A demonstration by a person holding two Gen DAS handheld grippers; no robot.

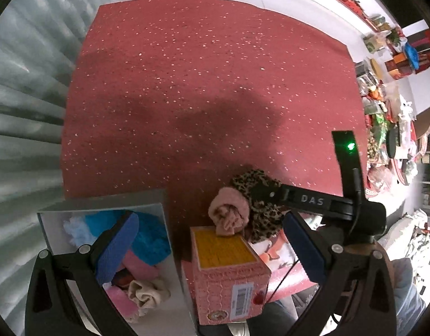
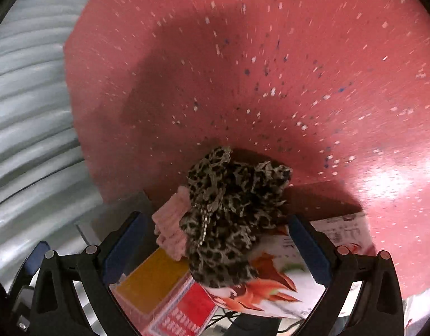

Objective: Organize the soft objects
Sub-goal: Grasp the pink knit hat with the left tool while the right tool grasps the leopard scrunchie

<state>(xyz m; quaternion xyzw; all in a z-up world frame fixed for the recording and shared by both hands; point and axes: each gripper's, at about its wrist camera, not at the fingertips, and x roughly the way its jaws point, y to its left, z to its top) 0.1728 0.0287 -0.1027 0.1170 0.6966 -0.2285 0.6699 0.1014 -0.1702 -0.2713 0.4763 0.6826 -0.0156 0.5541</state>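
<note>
A leopard-print scrunchie [image 2: 229,210] and a pink scrunchie [image 2: 171,228] lie piled on a pink box [image 2: 170,294] and a flowered white box lid [image 2: 273,277]. My right gripper [image 2: 215,249] is open with the leopard scrunchie between its blue pads [image 2: 308,249], not squeezed. In the left wrist view my left gripper [image 1: 212,245] is open and empty, above the pink box [image 1: 229,274]. The pink scrunchie [image 1: 229,210] and leopard scrunchie [image 1: 257,193] lie just beyond it. A white box [image 1: 55,224] at left holds several soft items, one of them a blue one [image 1: 151,235].
A red speckled mat [image 1: 200,84] covers the floor ahead. Grey corrugated sheeting [image 1: 24,98] runs along the left. Cluttered shelves of goods [image 1: 388,112] stand at the right. The right gripper's black body [image 1: 327,204] reaches in from the right.
</note>
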